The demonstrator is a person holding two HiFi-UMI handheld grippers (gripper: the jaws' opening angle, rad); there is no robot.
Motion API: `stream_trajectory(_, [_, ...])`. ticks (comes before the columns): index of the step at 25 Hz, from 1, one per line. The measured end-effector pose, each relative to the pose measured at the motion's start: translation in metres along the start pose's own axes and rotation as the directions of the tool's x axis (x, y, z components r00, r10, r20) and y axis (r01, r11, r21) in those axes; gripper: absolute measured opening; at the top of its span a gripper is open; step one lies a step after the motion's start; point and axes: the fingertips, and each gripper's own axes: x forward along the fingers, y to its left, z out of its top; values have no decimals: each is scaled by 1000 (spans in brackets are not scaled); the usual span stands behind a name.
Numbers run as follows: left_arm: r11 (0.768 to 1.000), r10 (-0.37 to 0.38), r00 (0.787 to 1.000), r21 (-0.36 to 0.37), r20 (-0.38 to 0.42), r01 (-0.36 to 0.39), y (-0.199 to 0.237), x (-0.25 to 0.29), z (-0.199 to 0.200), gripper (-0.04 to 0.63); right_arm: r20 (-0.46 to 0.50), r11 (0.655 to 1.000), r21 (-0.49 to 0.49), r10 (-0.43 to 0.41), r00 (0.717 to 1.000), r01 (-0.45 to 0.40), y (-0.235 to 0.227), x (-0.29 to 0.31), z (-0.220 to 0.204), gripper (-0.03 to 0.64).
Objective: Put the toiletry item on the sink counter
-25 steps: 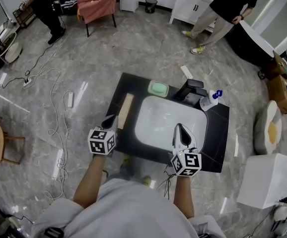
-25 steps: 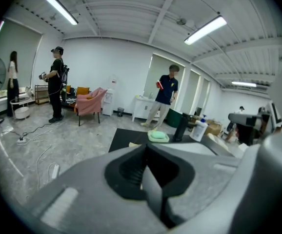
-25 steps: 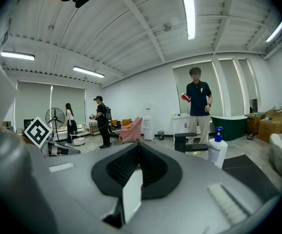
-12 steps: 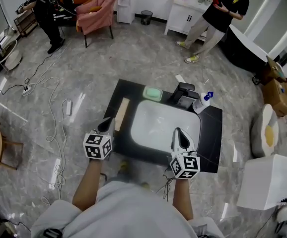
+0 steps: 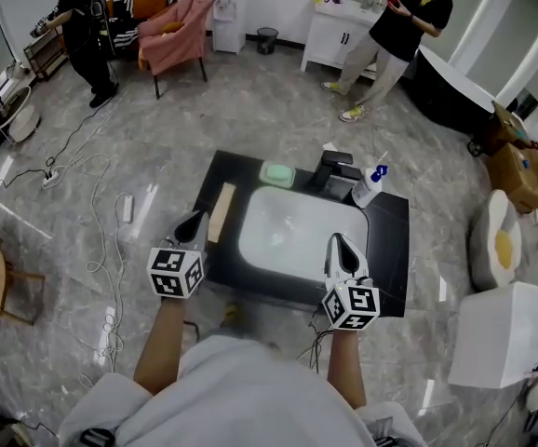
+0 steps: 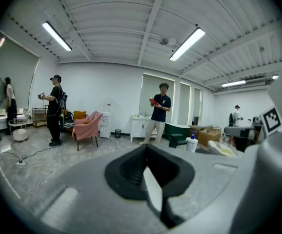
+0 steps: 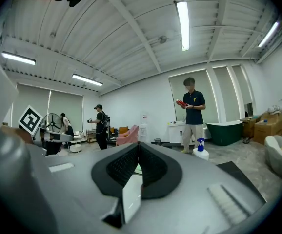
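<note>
On the black tabletop (image 5: 392, 240), most of the middle is taken up by the white basin (image 5: 288, 231). Along its left side a pale wooden strip (image 5: 219, 212) is laid flat. Behind the basin the dark faucet (image 5: 336, 168) is mounted, and just beside it, at the far right corner, a white spray bottle (image 5: 368, 186) with a blue trigger head is stood upright.

That bottle is taken to be the toiletry item, though the small green soap dish (image 5: 276, 174) at the basin's far rim could equally be meant. The bottle is judged to be light, stiff plastic, smooth and possibly slippery, and a little top-heavy. It is best taken round the body below the neck and approached from the right, so the faucet is not knocked.

The left gripper (image 5: 193, 220) is held near the tabletop's left edge, the right gripper (image 5: 336, 242) over the basin's near rim. Both pairs of fingers are pressed together, and nothing is carried between them.
</note>
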Motion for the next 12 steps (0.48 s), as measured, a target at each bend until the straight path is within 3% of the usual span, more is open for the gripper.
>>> stream_trajectory(4, [999, 6, 999, 51, 47, -9, -10, -4, 18, -2, 17, 1000, -4, -17, 1000, 17, -12, -12, 6, 3])
stream_trajectory(12, [996, -10, 994, 84, 113, 0, -31, -13, 46, -2, 66, 1000, -8, -27, 997, 28, -25, -30, 22, 3])
